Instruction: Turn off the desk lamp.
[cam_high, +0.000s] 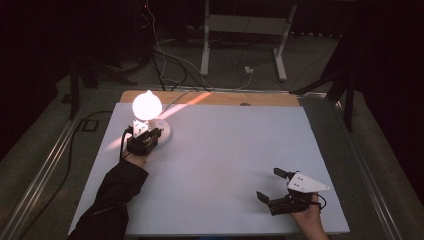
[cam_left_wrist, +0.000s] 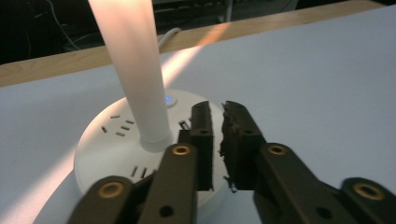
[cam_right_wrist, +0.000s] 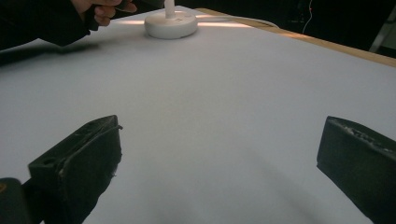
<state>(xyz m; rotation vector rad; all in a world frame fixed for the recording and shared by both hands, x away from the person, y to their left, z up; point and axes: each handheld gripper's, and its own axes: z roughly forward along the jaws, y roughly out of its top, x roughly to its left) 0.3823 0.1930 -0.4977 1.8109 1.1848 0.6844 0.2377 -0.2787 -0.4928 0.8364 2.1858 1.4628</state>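
Counting: one lit lamp (cam_high: 147, 112), two tongs — left tongs (cam_left_wrist: 217, 140) closed, right tongs (cam_high: 270, 186) agape.

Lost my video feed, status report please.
Left gripper jaws shut, empty, over lit lamp's round base. Right gripper open, resting apart. Nothing in the way.

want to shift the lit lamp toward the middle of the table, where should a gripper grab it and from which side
Grip the slim upright stem just above the round base, coming in level from the person's side, where the left gripper already sits with its jaws shut. The stem is narrow enough to fit between jaws; the base looks too broad and flat, and the glowing head is probably hot.
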